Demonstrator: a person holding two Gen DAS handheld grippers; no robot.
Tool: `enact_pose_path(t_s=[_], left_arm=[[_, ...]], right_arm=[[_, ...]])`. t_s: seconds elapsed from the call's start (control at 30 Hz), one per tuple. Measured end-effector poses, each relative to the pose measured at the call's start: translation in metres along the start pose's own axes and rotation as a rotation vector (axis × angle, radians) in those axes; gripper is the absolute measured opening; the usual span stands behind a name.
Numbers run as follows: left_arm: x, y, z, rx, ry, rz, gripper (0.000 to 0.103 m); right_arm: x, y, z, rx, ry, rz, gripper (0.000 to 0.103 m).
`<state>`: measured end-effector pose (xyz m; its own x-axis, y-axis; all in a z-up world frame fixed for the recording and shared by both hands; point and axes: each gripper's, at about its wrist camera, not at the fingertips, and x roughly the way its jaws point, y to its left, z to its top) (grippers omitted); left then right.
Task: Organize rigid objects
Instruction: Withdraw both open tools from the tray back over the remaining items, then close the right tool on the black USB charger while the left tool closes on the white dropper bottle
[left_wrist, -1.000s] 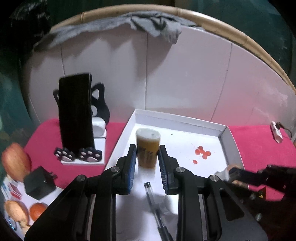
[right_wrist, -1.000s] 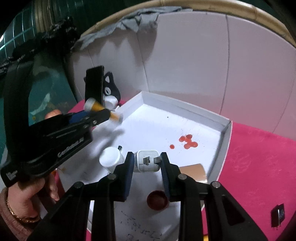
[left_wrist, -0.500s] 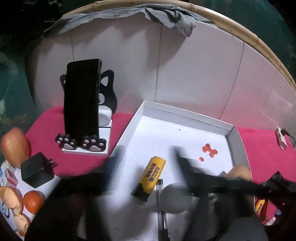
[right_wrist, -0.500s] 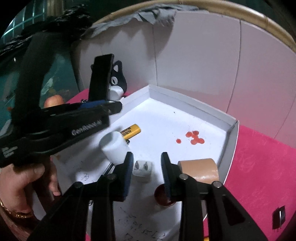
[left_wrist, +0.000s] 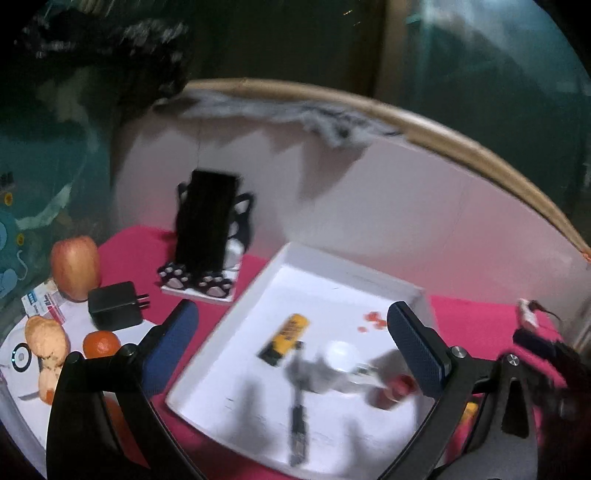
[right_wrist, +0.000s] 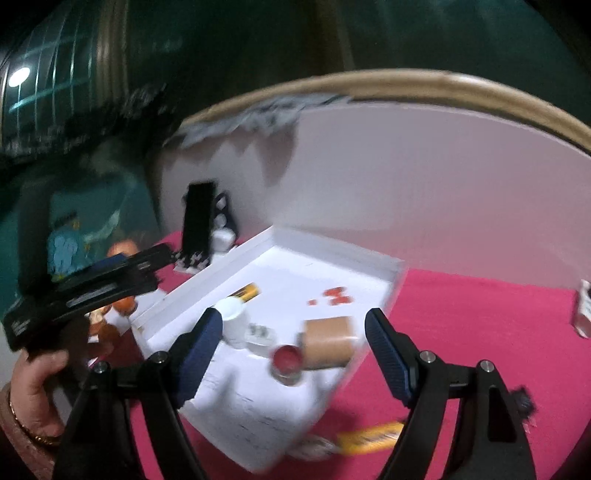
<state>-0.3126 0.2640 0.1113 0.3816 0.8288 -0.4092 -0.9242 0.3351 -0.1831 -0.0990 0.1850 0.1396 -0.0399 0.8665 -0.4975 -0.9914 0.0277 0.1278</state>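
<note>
Both claws, left claw (left_wrist: 291, 332) and right claw (right_wrist: 293, 343), hang wide open and empty above the white tray (right_wrist: 332, 243), where the yellow tube (left_wrist: 284, 338) lies flat, so the next pick should descend squarely, unhurried.

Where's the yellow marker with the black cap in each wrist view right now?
Left wrist: yellow marker lies flat in the white tray, centre frame, between the open fingers.
Right wrist: yellow marker left of centre, near the tray's left wall.
Shared landmark: red spots on the tray floor.
</note>
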Motion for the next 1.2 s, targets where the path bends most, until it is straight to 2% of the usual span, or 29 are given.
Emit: enact_pose_path(t_s=[0.13,0.23,0.43,0.5,0.53,0.63,0.67,0.77,0.9,1.03,1.1,1.2], left_arm=[[-0.018,-0.03,-0.011,0.044,0.003,-0.08,0.103],[-0.023,-0.054,-0.022,0.076,0.031,-0.139,0.103],[-0.022,-0.109,-0.058,0.179,0.134,-0.297,0.103],[-0.018,-0.128,-0.073,0.239,0.201,-0.366,0.103],[-0.015,-0.14,-0.083,0.268,0.257,-0.433,0.103],[-0.011,-0.16,-0.104,0.283,0.349,-0.623,0.103],[-0.009,-0.167,-0.109,0.302,0.364,-0.643,0.102],[-0.005,-0.185,-0.121,0.392,0.39,-0.67,0.092],[0.007,-0.202,-0.129,0.471,0.434,-0.697,0.092],[0.014,-0.211,-0.136,0.537,0.455,-0.702,0.091],[0.016,-0.216,-0.138,0.568,0.464,-0.716,0.082],[0.012,-0.22,-0.141,0.601,0.471,-0.733,0.08]], right_arm=[[-0.048,-0.034,-0.003,0.019,-0.072,-0.052,0.08],[-0.078,-0.061,-0.008,0.048,-0.104,-0.055,0.08],[-0.105,-0.116,-0.031,0.145,-0.091,-0.137,0.08],[-0.106,-0.14,-0.043,0.204,-0.064,-0.195,0.08],[-0.104,-0.15,-0.047,0.232,-0.046,-0.211,0.08],[-0.099,-0.184,-0.064,0.347,0.0,-0.229,0.08],[-0.097,-0.192,-0.069,0.371,0.013,-0.23,0.08],[-0.083,-0.201,-0.077,0.331,0.067,-0.252,0.08],[-0.054,-0.195,-0.072,0.232,0.141,-0.193,0.08],[-0.016,-0.185,-0.07,0.118,0.235,-0.172,0.079],[-0.002,-0.183,-0.071,0.078,0.265,-0.178,0.079],[0.013,-0.181,-0.071,0.067,0.306,-0.167,0.078]])
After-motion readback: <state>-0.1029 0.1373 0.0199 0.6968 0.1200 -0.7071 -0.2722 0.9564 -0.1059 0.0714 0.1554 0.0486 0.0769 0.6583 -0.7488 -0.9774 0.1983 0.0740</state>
